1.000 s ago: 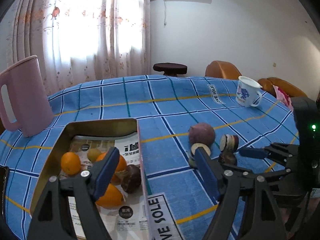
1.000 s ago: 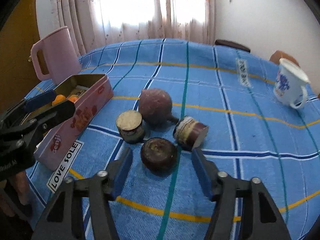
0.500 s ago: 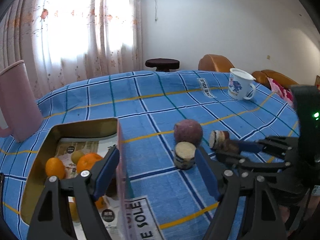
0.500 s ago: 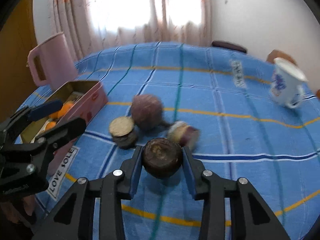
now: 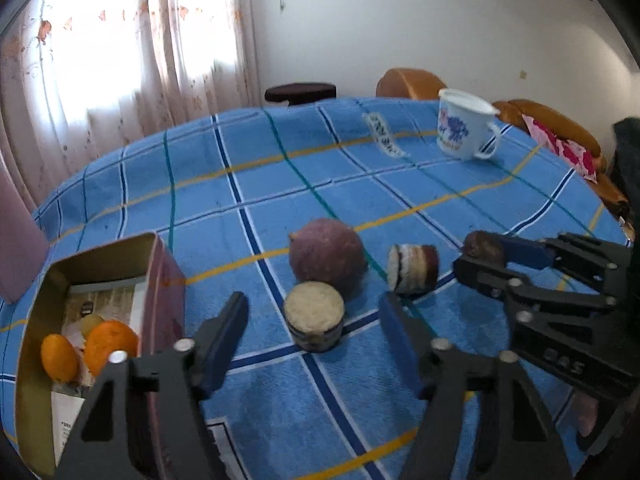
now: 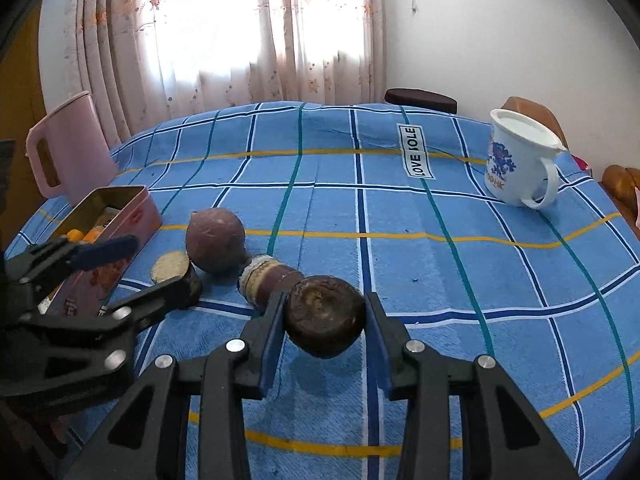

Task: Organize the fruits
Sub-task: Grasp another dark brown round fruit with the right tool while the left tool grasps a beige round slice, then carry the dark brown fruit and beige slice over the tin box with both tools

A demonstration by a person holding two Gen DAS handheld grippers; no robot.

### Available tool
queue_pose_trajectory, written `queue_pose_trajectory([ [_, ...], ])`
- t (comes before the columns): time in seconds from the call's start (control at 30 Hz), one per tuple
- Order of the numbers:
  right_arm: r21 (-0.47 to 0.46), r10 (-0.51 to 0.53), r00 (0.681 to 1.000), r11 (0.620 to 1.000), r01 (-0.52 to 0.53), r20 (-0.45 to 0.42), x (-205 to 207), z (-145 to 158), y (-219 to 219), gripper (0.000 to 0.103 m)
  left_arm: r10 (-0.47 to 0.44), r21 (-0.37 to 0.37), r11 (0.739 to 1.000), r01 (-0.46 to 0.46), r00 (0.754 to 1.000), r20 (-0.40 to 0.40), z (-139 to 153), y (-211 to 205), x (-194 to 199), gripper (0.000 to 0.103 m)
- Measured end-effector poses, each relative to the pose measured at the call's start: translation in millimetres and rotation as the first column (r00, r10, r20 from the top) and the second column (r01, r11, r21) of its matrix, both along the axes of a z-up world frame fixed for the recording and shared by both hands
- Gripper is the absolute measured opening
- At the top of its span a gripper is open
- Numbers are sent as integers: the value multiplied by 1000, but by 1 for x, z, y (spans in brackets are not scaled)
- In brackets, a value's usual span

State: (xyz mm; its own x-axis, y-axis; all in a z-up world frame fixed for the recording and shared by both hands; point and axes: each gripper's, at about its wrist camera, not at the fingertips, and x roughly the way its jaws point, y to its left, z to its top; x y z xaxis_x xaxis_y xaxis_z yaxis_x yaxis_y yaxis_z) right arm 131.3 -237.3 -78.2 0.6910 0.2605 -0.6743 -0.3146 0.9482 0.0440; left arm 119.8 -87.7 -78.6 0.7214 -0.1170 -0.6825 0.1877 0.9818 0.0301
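The dark brown fruit [image 6: 325,322], pinched between the pads of the right gripper [image 6: 325,330], hangs above the blue cloth [image 6: 400,216] just right of the round purple fruit [image 6: 215,239], while the left gripper [image 5: 314,330] gapes spread beside the pink tin [image 5: 160,280].

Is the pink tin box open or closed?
Open: the pink tin box has no lid on, and oranges are visible inside.
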Motion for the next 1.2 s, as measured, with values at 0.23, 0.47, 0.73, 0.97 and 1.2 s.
queue_pose_trajectory([
  [0.23,-11,19,999,1000,-20,-34,4,-5,4,40,6,-11,1000,-7,997,-82,-11,0,19,55],
  [0.47,-7,36,999,999,-37,-34,4,-5,6,40,-11,-90,996,0,993,-122,-15,6,23,35],
  [0.73,55,56,998,997,-56,14,-5,3,-1,40,-26,-106,994,24,999,-19,0,7,4,35],
  [0.97,68,60,996,996,-64,59,-11,8,-2,40,-26,-96,995,32,998,60,9,5,-6,35],
  [1.2,79,63,994,994,-70,88,-16,11,-4,40,-23,-82,996,32,994,112,15,3,-13,35],
])
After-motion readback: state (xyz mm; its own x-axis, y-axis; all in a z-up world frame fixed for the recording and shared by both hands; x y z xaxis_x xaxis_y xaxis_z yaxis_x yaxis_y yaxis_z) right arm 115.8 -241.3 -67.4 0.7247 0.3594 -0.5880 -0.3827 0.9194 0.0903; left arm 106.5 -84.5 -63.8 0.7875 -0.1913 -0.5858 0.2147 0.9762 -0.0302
